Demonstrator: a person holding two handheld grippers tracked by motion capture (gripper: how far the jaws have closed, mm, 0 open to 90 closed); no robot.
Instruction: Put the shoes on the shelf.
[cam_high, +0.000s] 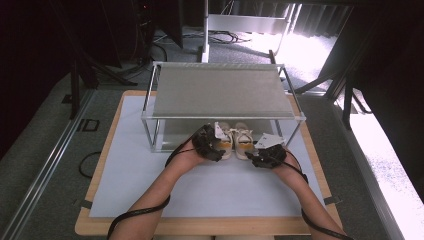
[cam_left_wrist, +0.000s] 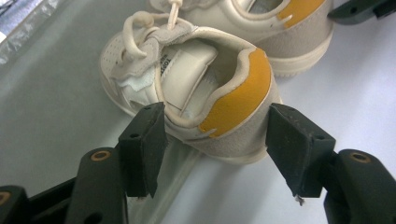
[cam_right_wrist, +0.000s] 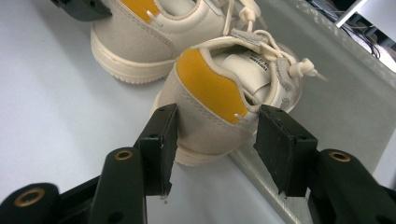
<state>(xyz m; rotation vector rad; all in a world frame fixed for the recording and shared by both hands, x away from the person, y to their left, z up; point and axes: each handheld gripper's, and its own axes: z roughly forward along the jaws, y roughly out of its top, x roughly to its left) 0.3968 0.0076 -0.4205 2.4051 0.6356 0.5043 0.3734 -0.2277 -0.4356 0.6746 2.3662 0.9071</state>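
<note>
Left gripper view: left hand-held gripper (cam_left_wrist: 212, 147) half-open, straddling left shoe (cam_left_wrist: 196, 88); right hand-held gripper (cam_right_wrist: 212, 149) pinching right shoe (cam_right_wrist: 224, 88).

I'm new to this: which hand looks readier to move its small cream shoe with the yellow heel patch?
Right, probably. The right gripper seems to press both sides of its small cream yellow-heeled shoe; the left gripper looks looser around the other shoe.

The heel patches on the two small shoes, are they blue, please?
No, the left shoe and the right shoe each carry a yellow-orange heel patch.
</note>
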